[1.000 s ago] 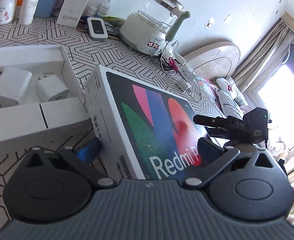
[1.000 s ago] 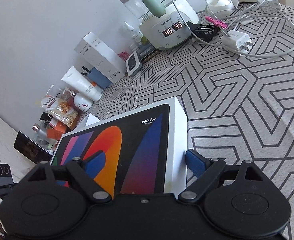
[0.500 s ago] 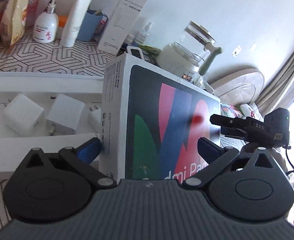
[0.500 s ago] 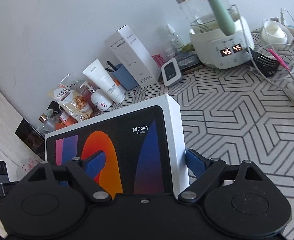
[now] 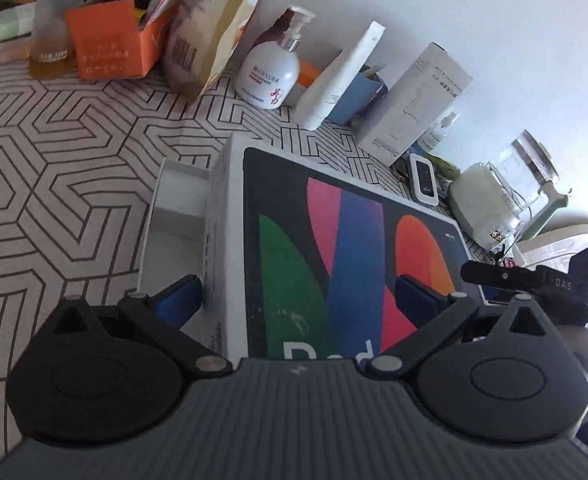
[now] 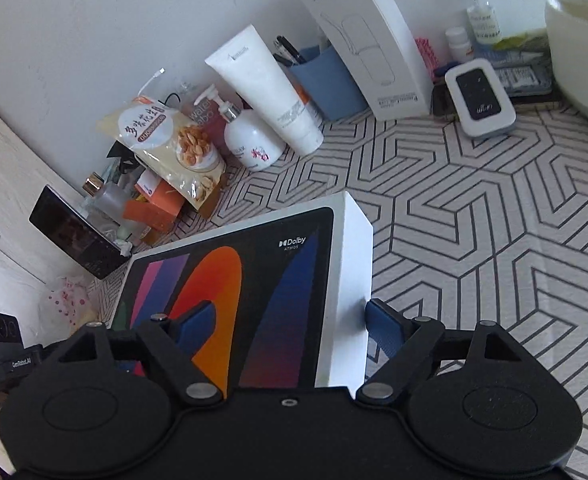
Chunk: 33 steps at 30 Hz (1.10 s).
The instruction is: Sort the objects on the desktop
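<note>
Two grippers, left and right, clamp the Redmi Pad box lid from opposite ends, partly over the white tray; its visible compartment holds nothing.

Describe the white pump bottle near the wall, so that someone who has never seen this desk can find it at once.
Look along the white wall at the back of the patterned desk, where toiletries stand in a row. The pump bottle stands between the snack bag and the leaning white tube. Only it has a round white body, a silver pump neck and a red flower mark.
</note>
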Each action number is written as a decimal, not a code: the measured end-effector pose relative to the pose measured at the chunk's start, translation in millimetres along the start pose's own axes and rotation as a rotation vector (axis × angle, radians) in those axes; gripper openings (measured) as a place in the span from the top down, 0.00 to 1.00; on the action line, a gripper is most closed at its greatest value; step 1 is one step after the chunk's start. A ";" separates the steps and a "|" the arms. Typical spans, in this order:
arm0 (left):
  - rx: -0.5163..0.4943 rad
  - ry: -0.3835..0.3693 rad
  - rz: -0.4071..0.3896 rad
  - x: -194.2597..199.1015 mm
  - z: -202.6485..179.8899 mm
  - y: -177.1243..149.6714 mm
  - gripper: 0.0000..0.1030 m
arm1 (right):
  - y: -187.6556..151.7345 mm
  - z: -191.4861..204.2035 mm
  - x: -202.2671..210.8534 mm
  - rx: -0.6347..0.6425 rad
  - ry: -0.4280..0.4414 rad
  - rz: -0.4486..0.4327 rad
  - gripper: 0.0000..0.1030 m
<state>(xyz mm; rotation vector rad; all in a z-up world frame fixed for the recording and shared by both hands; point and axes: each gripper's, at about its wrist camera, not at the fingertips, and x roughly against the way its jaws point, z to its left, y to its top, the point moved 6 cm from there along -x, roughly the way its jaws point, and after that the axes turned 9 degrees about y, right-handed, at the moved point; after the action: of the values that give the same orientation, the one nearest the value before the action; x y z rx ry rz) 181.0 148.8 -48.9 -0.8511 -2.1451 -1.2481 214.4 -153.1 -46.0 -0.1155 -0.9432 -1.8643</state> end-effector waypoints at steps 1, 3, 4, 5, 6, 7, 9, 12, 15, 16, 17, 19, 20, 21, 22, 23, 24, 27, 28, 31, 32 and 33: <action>0.008 -0.022 0.000 -0.6 2.5 -0.6 0.00 | 1.7 -0.1 -6.2 -0.005 0.005 0.010 0.16; 0.032 -0.052 0.004 -0.2 4.0 -0.2 0.00 | 5.2 -0.3 -18.4 -0.015 0.015 0.030 0.15; 0.034 -0.050 0.005 -0.1 3.3 0.9 0.00 | 6.9 -0.4 -24.6 -0.021 0.020 0.040 0.15; 0.025 -0.042 0.001 0.2 2.0 2.8 0.00 | 8.6 -0.5 -30.7 -0.026 0.025 0.049 0.16; 0.009 -0.029 -0.005 0.9 -0.5 4.6 0.00 | 10.4 -0.6 -36.8 -0.031 0.030 0.059 0.17; -0.007 -0.015 -0.012 1.7 -2.9 6.6 0.00 | 6.2 3.1 -38.4 -0.029 0.033 0.060 0.19; -0.030 0.026 -0.029 4.4 -5.2 12.1 0.00 | 4.0 16.4 -37.0 -0.001 0.038 0.051 0.22; -0.045 0.047 -0.034 9.6 -3.8 20.1 0.00 | 11.3 34.3 -37.2 0.038 0.030 0.048 0.22; -0.059 0.045 -0.013 8.4 -1.8 23.2 0.00 | 15.2 50.0 -41.0 0.110 -0.020 0.060 0.22; -0.063 0.058 -0.008 7.2 -0.5 23.1 0.00 | 15.6 52.7 -42.8 0.116 -0.025 0.065 0.22; -0.071 0.074 -0.005 5.3 0.9 23.0 0.00 | 16.3 54.3 -45.3 0.120 -0.030 0.070 0.21; -0.080 0.094 -0.002 -0.1 4.7 22.9 0.00 | 18.2 54.5 -52.4 0.124 -0.041 0.082 0.21; -0.070 0.091 0.006 -3.2 7.0 23.4 0.00 | 18.1 54.5 -56.4 0.133 -0.053 0.091 0.21; -0.062 0.090 0.019 -6.8 9.0 24.1 0.00 | 17.3 53.3 -60.6 0.143 -0.070 0.098 0.22; -0.059 0.089 0.029 -10.3 10.6 24.9 0.00 | 16.9 51.1 -64.1 0.146 -0.084 0.101 0.22; -0.056 0.088 0.039 -13.7 12.0 25.7 0.00 | 16.5 48.4 -67.3 0.144 -0.096 0.105 0.22; -0.056 0.089 0.045 -16.4 12.8 26.2 0.00 | 16.2 45.4 -69.4 0.136 -0.103 0.108 0.22; -0.064 0.089 0.046 -18.5 13.1 26.1 0.00 | 13.5 39.3 -71.3 0.119 -0.113 0.121 0.22; -0.071 0.087 0.045 -17.9 12.7 25.4 0.00 | 12.0 38.1 -71.1 0.110 -0.114 0.127 0.22; -0.078 0.081 0.041 -16.4 12.5 24.7 0.00 | 5.8 39.9 -71.7 0.098 -0.120 0.130 0.21; -0.077 0.079 0.041 -17.3 12.4 24.8 0.00 | 5.6 41.0 -71.3 0.111 -0.124 0.127 0.21; -0.074 0.078 0.041 -18.6 12.2 24.5 0.00 | 5.0 42.2 -71.2 0.129 -0.129 0.129 0.21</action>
<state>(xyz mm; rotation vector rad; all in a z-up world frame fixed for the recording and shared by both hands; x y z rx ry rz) 209.9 164.1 -53.4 -0.8585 -2.0219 -1.3252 240.2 -74.3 -47.2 -0.2147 -1.1159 -1.6879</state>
